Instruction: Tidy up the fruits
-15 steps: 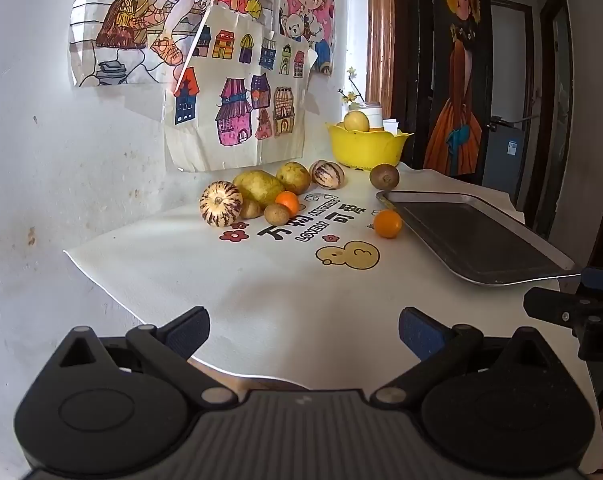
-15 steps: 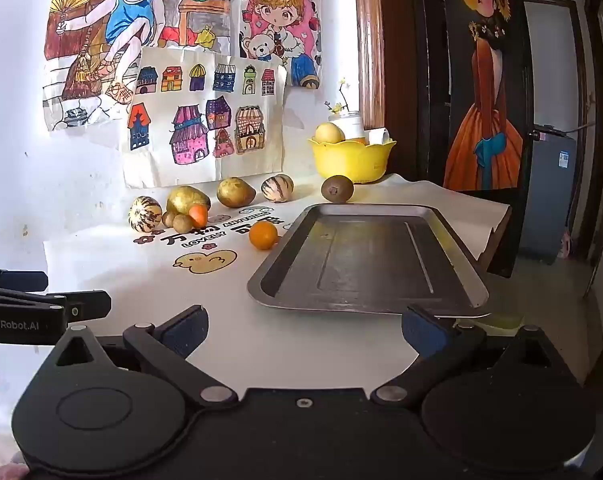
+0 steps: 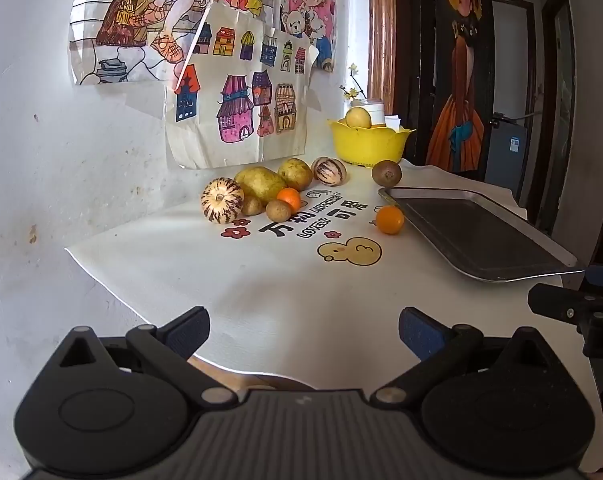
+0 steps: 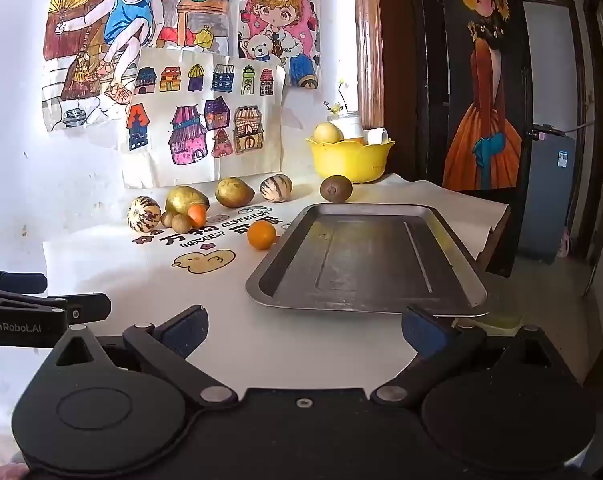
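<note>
Both sets of fingers spread wide and empty: left gripper (image 3: 303, 332) and right gripper (image 4: 305, 330) hovering low over the near edge of the counter (image 3: 261, 300), nothing between the pads. Ahead of the left fingers, well apart, a cluster of fruit close to the wall: a striped melon (image 3: 222, 205), two pears (image 3: 260, 184), a small orange (image 3: 289, 199) and two small brown fruits (image 3: 278, 210), with a second striped melon (image 3: 328, 171) behind. Further right, a lone orange (image 3: 389, 219) just beside the tray (image 4: 365, 300), and a kiwi (image 3: 386, 173) near the tray's far corner. Directly ahead of the right fingers, the tray itself, bare. Beyond it, a yellow bowl (image 4: 349, 160) with one yellow fruit (image 4: 327, 133) already inside. Likely the very start of the sorting, with no fruit picked yet. Next move, probably: reach forward to a nearby loose piece, perhaps the lone orange, centre it between the open fingers, close gently and carry it to the tray or bowl. Which container is meant, impossible to tell. Round fruit apt to roll at a glancing touch, hence a square approach.
</note>
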`<state>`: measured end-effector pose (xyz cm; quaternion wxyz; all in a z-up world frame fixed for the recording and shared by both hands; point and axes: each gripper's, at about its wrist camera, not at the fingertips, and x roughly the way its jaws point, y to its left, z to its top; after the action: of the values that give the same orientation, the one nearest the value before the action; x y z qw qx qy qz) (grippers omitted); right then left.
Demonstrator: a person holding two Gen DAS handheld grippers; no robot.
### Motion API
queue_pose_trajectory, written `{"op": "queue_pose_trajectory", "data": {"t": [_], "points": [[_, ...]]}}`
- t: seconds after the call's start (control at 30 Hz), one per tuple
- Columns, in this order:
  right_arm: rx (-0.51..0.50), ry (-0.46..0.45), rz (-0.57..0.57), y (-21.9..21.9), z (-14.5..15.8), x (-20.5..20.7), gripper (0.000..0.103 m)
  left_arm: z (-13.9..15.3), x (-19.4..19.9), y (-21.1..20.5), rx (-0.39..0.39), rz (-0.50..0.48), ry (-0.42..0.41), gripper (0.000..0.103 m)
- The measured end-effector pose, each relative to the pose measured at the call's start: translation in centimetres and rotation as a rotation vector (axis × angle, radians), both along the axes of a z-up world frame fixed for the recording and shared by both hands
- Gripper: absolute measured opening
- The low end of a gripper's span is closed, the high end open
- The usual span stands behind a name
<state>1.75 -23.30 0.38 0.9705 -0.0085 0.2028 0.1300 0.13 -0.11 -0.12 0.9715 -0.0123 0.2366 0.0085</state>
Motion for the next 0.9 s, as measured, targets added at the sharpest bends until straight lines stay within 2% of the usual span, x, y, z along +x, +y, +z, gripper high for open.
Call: {"op": "queue_pose_trajectory", "data": {"t": [0.9], "points": [[-0.003, 0.003, -0.012, -0.02, 0.03, -0.13, 0.103, -0.02, 0.09, 0.40, -0.008, 0.006, 0.002, 0.103]]}}
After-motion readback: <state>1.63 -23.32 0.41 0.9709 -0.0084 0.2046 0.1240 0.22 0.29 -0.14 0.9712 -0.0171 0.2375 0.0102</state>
